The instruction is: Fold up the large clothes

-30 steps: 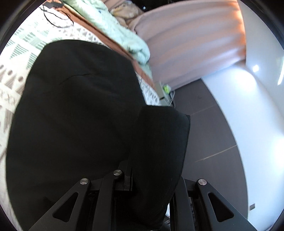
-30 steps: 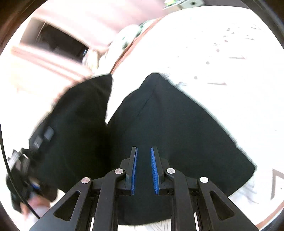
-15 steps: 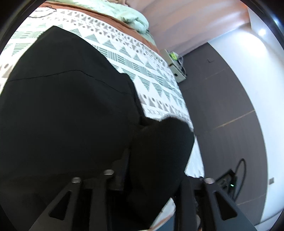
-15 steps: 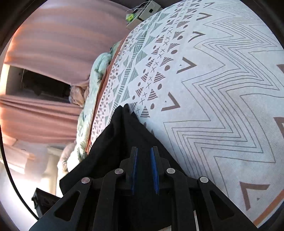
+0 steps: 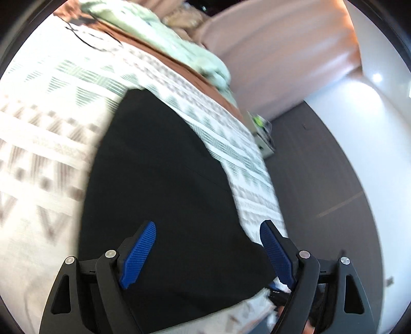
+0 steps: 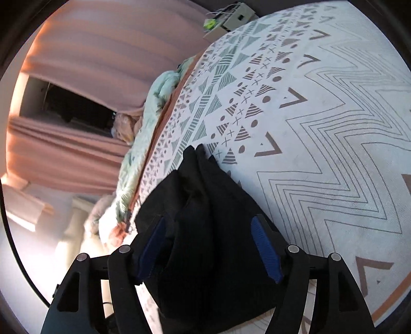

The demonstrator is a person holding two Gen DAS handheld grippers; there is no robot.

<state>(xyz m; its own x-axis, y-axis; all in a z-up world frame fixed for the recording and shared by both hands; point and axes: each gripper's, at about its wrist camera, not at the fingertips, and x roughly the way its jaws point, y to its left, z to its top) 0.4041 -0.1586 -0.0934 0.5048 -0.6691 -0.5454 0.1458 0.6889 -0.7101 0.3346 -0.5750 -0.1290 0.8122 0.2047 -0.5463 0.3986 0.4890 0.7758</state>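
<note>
A black garment (image 5: 164, 185) lies spread flat on the patterned bed cover (image 5: 46, 108). My left gripper (image 5: 208, 231) hovers over its near end, jaws opening wide, blue pads clear of the cloth. In the right wrist view the same black garment (image 6: 205, 205) lies bunched in folds at the bed's edge. My right gripper (image 6: 208, 228) stands over it, jaws opening, the cloth between the blue pads but not pressed by them.
A mint green quilt (image 5: 164, 33) is heaped along the far side of the bed, and a thin black cable (image 5: 84, 38) lies near it. Pink curtains (image 6: 97, 46) hang behind. A small box with a green item (image 6: 231, 18) sits beyond the bed. Dark floor (image 5: 321, 185) lies to the right.
Both grippers let go of the black cloth and opened. The fold held up in the left gripper now lies flat; the left view slid back across the garment.
</note>
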